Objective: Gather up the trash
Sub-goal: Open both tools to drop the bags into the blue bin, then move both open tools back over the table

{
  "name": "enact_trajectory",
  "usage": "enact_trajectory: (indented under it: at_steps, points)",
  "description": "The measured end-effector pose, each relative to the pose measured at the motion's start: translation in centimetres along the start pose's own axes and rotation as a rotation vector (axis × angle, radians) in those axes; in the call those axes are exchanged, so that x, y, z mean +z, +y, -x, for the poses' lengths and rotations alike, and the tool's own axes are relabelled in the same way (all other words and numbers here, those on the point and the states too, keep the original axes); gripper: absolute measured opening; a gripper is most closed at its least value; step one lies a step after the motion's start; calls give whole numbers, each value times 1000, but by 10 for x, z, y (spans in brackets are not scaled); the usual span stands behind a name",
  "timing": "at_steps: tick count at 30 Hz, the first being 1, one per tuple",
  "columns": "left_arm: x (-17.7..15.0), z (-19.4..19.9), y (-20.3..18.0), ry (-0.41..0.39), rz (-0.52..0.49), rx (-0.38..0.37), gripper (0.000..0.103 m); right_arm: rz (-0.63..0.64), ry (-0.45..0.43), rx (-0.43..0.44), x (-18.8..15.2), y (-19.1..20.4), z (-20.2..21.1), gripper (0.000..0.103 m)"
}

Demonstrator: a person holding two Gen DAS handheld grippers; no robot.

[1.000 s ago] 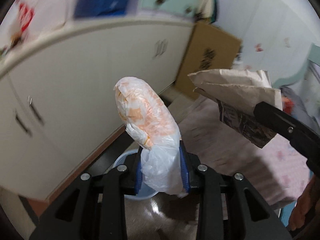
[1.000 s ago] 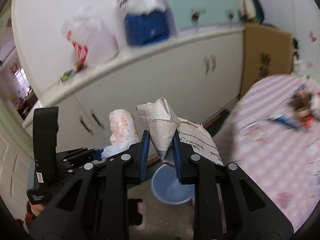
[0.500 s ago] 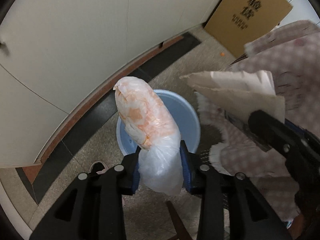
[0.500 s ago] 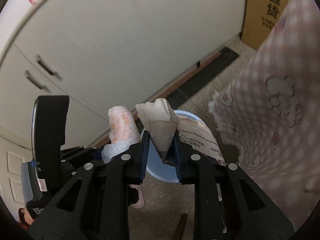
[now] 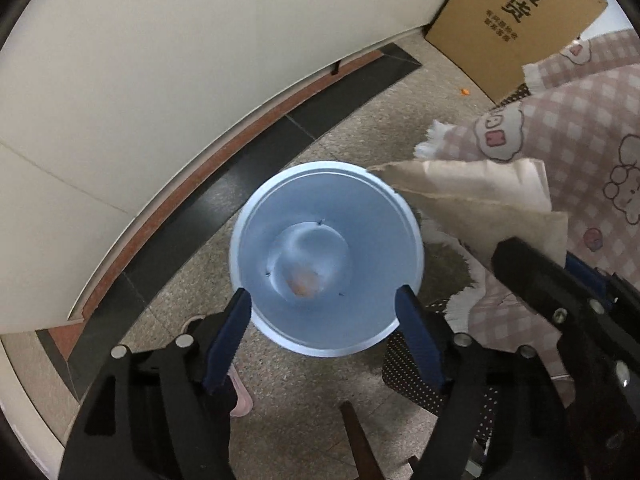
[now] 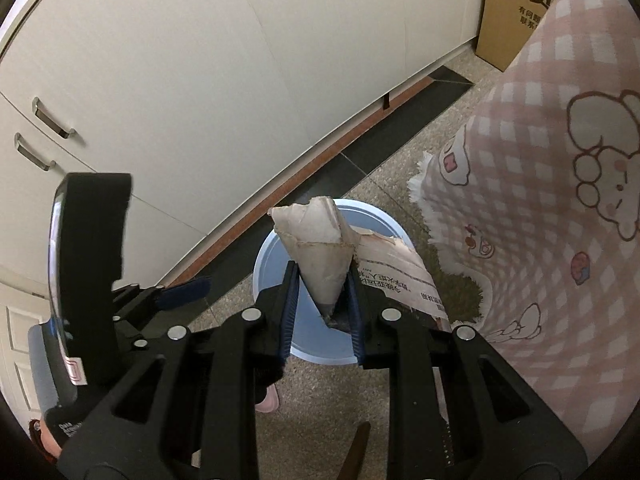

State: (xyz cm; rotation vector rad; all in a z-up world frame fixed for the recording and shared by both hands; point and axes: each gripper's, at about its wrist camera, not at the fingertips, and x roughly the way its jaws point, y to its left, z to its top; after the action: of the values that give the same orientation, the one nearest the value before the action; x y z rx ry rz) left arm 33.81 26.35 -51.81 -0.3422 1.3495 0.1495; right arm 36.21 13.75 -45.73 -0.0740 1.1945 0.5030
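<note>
Pinching the light, crumple-prone brown paper bag [image 6: 320, 256] low at its folded corner, the right tool [image 6: 322, 304] hangs above the blue bin [image 5: 326, 254] at 12 o'clock, while the left tool [image 5: 324, 312] gapes wide, holding nothing.

We see a speckled beige stone floor [image 5: 360, 132] with a band of dark grey tiles [image 5: 248, 152] running along the foot of the cream cabinets. On it stands 1 round pale-blue plastic bin [image 5: 326, 256] [image 6: 276, 252], well apart from 1 brown cardboard box [image 5: 516, 20] [image 6: 516, 8] that leans at the cabinet's end. A small orange scrap [image 5: 465, 91] lies near the box.
</note>
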Motion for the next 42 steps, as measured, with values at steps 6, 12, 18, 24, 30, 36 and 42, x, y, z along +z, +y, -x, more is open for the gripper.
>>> enact_trajectory:
  at_steps: [6,12,18,24,30,36,42]
  points:
    - [-6,8,22,-11,71,40,74,9,13,9,2,4,-22,23]
    - [-9,19,41,-30,117,78,74,33,-5,24,5,16,-22,24]
    - [-9,32,50,-52,139,86,74,44,-65,7,11,25,-5,52]
    - [-9,52,47,-85,145,79,74,80,-119,-18,14,36,30,53]
    - [-14,102,40,-178,156,55,74,121,-219,-78,9,47,84,55]
    - [-25,173,20,-320,137,37,74,124,-322,-108,1,50,149,57]
    - [-43,241,-15,-458,87,24,77,85,-432,-124,-11,38,224,60]
